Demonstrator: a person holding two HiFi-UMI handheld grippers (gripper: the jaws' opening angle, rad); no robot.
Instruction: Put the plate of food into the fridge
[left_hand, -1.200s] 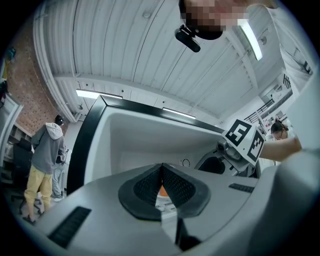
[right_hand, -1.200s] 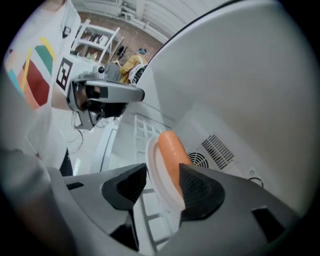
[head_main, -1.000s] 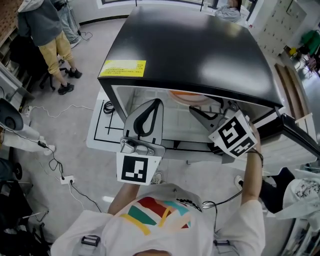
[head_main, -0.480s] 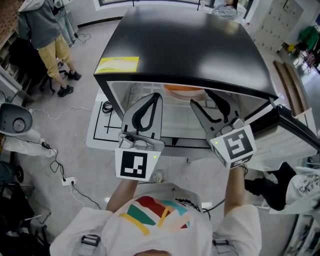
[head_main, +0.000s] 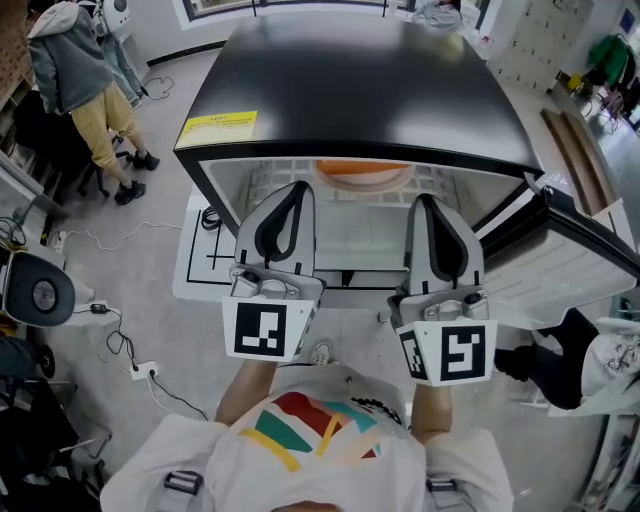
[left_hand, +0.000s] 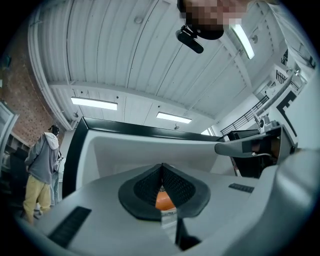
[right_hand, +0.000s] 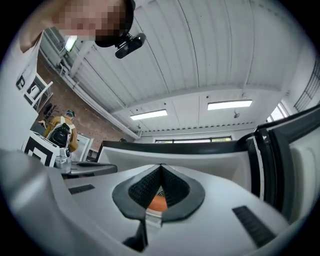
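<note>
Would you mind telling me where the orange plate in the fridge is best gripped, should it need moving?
Probably its near rim, coming level from the open front: the plate lies flat on the white shelf and the fridge's black top covers everything but that edge. One jaw over the rim, one under.

Black fridge (head_main: 370, 90), white inside, yellow label (head_main: 218, 123), orange plate (head_main: 362, 168)

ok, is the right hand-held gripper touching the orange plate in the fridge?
Apart. Head view: the right hand-held gripper, jaws just closed on nothing, sits short of the orange plate, bare white shelf between them.
</note>
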